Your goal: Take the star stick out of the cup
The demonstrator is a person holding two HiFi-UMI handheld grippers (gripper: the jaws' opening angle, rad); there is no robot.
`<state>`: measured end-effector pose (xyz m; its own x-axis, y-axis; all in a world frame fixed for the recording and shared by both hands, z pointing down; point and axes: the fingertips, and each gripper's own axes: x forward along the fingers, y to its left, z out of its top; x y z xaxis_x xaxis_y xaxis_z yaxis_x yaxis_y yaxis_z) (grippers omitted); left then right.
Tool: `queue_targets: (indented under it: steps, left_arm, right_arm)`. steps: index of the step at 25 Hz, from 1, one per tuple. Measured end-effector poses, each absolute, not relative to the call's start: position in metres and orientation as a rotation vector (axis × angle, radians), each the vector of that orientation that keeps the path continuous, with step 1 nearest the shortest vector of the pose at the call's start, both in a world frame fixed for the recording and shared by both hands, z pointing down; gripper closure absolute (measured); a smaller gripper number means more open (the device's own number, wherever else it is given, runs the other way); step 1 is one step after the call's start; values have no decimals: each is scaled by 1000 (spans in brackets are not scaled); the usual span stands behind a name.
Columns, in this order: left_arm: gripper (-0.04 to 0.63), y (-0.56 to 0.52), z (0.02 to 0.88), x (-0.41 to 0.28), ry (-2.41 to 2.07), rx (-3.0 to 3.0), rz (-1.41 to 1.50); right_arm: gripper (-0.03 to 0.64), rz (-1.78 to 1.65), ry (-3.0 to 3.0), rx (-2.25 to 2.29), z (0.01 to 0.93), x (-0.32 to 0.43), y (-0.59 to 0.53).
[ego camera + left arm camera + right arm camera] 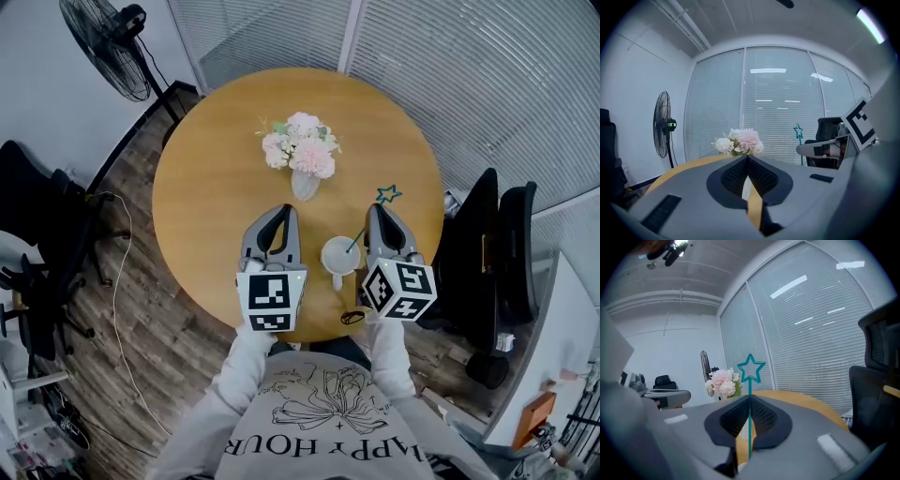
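A white cup (pixel 337 255) stands near the front edge of the round wooden table (pixel 216 178), between my two grippers. The teal star stick (pixel 388 194) leans from the cup up to the right, its lower end still at the cup's mouth. My right gripper (pixel 377 208) is shut on the stick's shaft. In the right gripper view the star stick (pixel 751 367) rises straight up from between the closed jaws of the right gripper (pixel 750 398). To the left of the cup my left gripper (pixel 284 210) is shut and holds nothing; its tips (pixel 747 158) meet.
A vase of pink and white flowers (pixel 305 155) stands mid-table, just beyond both grippers. Black office chairs (pixel 492 253) crowd the table's right side, another chair (pixel 28 216) stands at the left. A standing fan (pixel 108 37) is at the back left.
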<state>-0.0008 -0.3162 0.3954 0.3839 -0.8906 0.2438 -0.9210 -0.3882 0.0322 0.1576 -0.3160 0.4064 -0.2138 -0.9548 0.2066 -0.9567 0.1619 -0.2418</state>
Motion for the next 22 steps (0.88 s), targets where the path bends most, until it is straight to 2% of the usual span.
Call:
queue_targets:
  steps: [22]
  left_arm:
    - [589, -300, 335, -4, -1666, 2593, 136]
  right_arm:
    - [601, 249, -2440, 2077, 330, 168, -293]
